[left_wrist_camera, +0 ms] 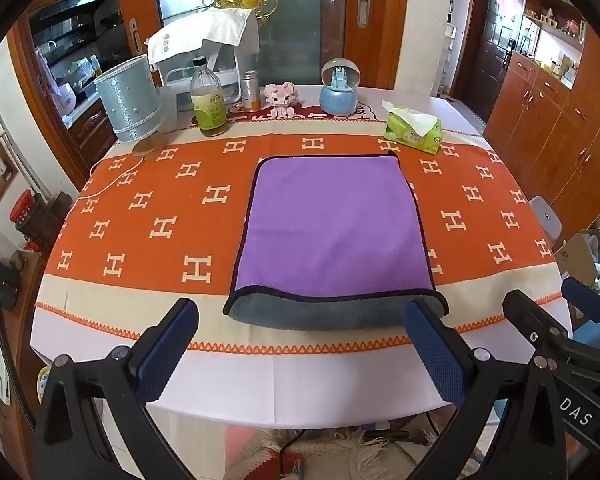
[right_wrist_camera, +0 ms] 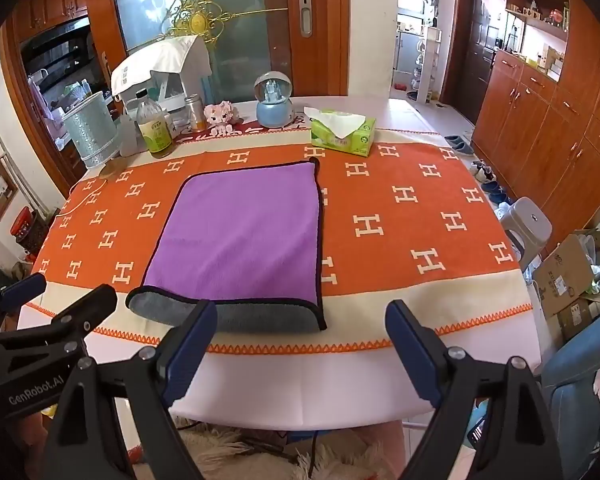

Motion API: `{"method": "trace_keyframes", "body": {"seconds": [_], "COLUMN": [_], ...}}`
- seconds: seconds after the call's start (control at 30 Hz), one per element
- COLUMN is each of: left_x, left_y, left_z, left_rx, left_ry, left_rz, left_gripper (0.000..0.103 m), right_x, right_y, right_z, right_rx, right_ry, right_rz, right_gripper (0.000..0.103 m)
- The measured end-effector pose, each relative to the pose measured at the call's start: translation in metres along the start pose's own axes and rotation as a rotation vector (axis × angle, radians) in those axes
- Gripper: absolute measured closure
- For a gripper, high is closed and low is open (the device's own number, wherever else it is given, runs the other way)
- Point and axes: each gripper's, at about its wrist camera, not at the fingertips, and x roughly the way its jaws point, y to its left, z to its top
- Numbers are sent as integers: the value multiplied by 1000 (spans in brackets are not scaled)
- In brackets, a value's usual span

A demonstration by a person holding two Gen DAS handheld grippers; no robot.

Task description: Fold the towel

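left wrist view shows the purple towel (left_wrist_camera: 334, 226) flat on the table (left_wrist_camera: 300, 384) straight ahead, long axis running away, nearer the left tongs (left_wrist_camera: 300, 354) than the right tongs (right_wrist_camera: 300, 354), both spread and empty.

The towel (left_wrist_camera: 334, 224) (right_wrist_camera: 240, 232) is purple on top with a dark bound edge, and lies flat on the orange patterned cloth that covers the surface. It is folded over on itself, and the upper purple layer stops short of the near end. There a strip of the grey underside (left_wrist_camera: 332, 314) (right_wrist_camera: 236, 314) shows, with rounded corners.
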Motion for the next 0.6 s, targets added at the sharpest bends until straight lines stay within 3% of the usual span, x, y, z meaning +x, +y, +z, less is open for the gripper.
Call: {"method": "trace_keyframes", "body": {"seconds": [0.03, 0.6], "left_x": [-2, 0], "left_y": [-2, 2], "left_z": [-2, -7], "left_rx": [20, 6], "left_ry": [-35, -11], "left_rz": [25, 12], "left_gripper": [1, 1], "right_x": [-1, 2], "right_y": [1, 2], "right_z": [-1, -4], "right_rx": [-9, -9], "right_ry": [-20, -15], "right_rz": [-11, -1], "right_gripper": [16, 16]}}
